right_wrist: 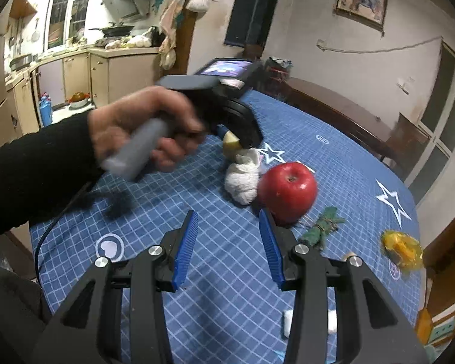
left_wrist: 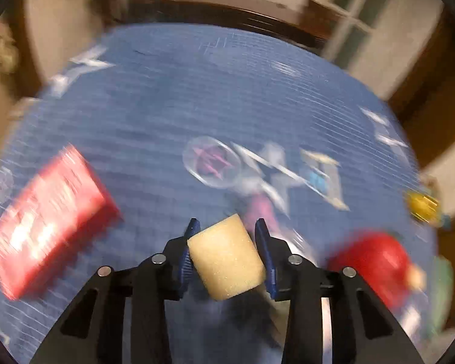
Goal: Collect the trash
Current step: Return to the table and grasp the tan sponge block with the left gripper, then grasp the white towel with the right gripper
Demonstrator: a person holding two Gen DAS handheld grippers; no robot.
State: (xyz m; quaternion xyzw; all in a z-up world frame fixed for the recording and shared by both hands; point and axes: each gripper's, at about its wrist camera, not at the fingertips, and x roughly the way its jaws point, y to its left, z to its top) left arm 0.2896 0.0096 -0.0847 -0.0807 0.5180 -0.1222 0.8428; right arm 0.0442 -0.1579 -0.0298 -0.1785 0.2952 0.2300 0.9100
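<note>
Left wrist view, blurred: left gripper [left_wrist: 227, 227] jaws clamp a pale yellow foam block [left_wrist: 226, 257], lifted above the blue checked tabletop [left_wrist: 154, 106]. Red flat box [left_wrist: 45, 218] lies left; clear round lid [left_wrist: 212, 162] ahead.

Right wrist view: right gripper [right_wrist: 229, 221] jaws open, empty. Red apple [right_wrist: 288, 191], white cloth wad [right_wrist: 242, 179], green twig bundle [right_wrist: 321, 227] and yellow wrapper [right_wrist: 403, 248] remain. Judged: one piece collected, most left.

Bare cloth [right_wrist: 227, 273] before right tool [right_wrist: 229, 242]; apple [right_wrist: 288, 191], rag [right_wrist: 242, 179] just beyond.
</note>
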